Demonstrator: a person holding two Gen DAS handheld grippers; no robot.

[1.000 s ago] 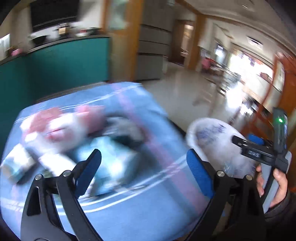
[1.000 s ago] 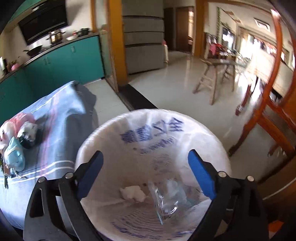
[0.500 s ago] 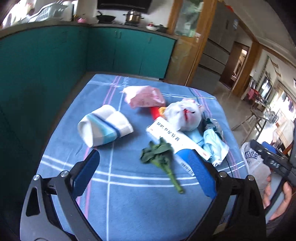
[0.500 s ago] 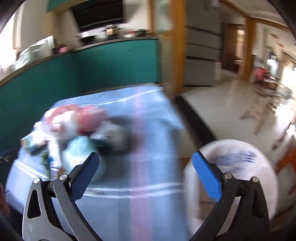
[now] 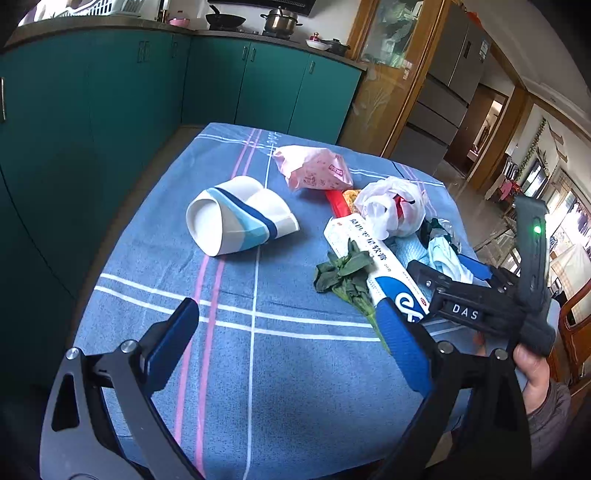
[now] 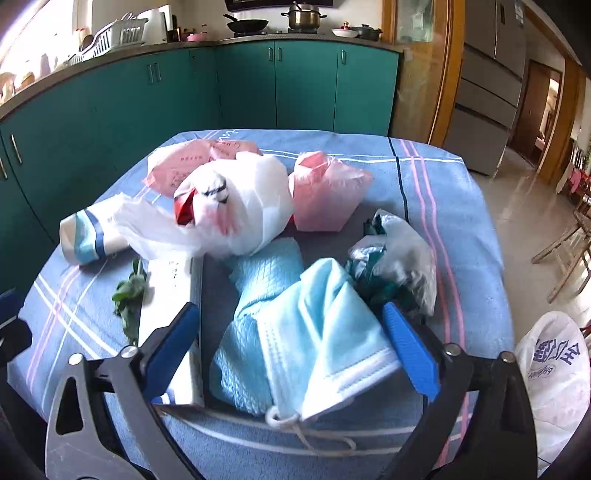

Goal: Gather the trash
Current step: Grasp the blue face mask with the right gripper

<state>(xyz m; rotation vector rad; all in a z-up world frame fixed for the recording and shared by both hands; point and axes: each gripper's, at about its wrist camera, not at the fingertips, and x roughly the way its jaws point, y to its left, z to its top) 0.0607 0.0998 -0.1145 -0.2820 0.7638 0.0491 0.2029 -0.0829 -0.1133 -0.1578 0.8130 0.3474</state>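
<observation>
Right gripper (image 6: 291, 354) jaws wide apart, empty; crumpled light-blue face mask (image 6: 332, 332) lies between them on blue plaid tablecloth (image 6: 458, 206). Left gripper (image 5: 288, 347) jaws wide, empty, mask (image 5: 448, 258) well right.

Teal cabinets (image 6: 303, 85) behind; pan (image 6: 246, 24), pot (image 6: 303, 16) on counter; fridge (image 6: 487, 92) rt.

Right gripper (image 6: 291, 347): swung away from the lined bin (image 6: 554, 373), now spread above the face mask (image 6: 332, 332) on the table (image 6: 461, 206).
Bin: shifted to the right edge of the right view.
Left gripper (image 5: 288, 343): brought nearer the table, beside the greens (image 5: 343, 273).
</observation>
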